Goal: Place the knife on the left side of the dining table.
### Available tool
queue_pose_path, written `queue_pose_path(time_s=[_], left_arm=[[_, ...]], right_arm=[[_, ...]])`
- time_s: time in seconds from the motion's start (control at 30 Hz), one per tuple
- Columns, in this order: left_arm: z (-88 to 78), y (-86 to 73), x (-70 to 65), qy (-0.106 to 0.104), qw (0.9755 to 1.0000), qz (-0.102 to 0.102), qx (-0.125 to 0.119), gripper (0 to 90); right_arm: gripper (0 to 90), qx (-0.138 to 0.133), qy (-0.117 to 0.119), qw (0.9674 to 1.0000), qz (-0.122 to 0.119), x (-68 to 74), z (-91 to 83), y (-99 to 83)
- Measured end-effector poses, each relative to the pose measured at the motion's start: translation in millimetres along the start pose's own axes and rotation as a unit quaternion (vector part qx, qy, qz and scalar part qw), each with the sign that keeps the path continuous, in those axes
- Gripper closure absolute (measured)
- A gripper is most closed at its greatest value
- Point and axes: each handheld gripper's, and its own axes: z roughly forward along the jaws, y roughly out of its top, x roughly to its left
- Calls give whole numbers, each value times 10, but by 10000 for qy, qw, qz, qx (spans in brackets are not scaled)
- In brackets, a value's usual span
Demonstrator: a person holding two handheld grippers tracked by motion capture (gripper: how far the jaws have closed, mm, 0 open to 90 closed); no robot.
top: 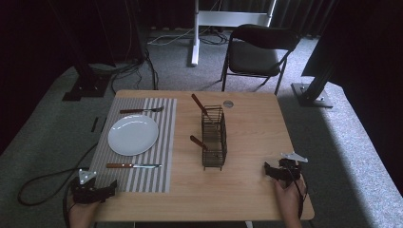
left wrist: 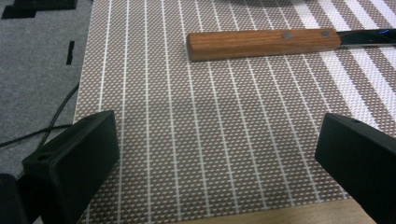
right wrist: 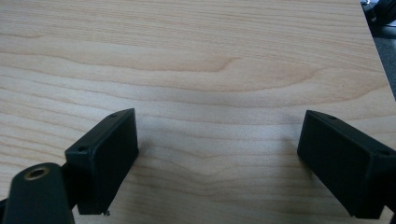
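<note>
Left gripper (left wrist: 215,158), jaws spread, over the placemat's (left wrist: 210,116) lower edge; knife (left wrist: 280,42) lies horizontally, upper frame, blade rightward. Right gripper (right wrist: 217,158), jaws spread, over bare table (right wrist: 210,60).

Open light wooden tabletop (top: 256,128) stretched between the tall black wire basket (top: 214,137) at centre and the table's right edge, leaving a wide bare lane ahead of the right gripper (right wrist: 217,161), whose jaws stood spread with only wood grain between them. The basket, with two brown wooden handles (top: 198,105) jutting up and leftward, walled that lane off from the striped woven placemat (top: 142,183). On the mat, a wooden-handled knife (left wrist: 264,43) lay crosswise just ahead of the left gripper (left wrist: 217,161), its jaws spread over bare weave. Beyond the knife stood a round white plate (top: 133,135), and past it a wooden-handled fork (top: 140,110).
</note>
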Motion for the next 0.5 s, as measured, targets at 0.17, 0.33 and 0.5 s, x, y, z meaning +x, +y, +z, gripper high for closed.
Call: queue_pose_path(time_s=[0.17, 0.33, 0.5], left_arm=[[10, 2, 1, 35, 10000, 26, 41, 0], [27, 10, -16, 71, 9999, 47, 116, 0], [34, 12, -25, 67, 9998, 97, 166, 0]], right_arm=[[116, 0, 0, 10000, 0, 0, 0, 0], [116, -1, 0, 10000, 0, 0, 0, 0], [115, 1, 0, 10000, 0, 0, 0, 1]])
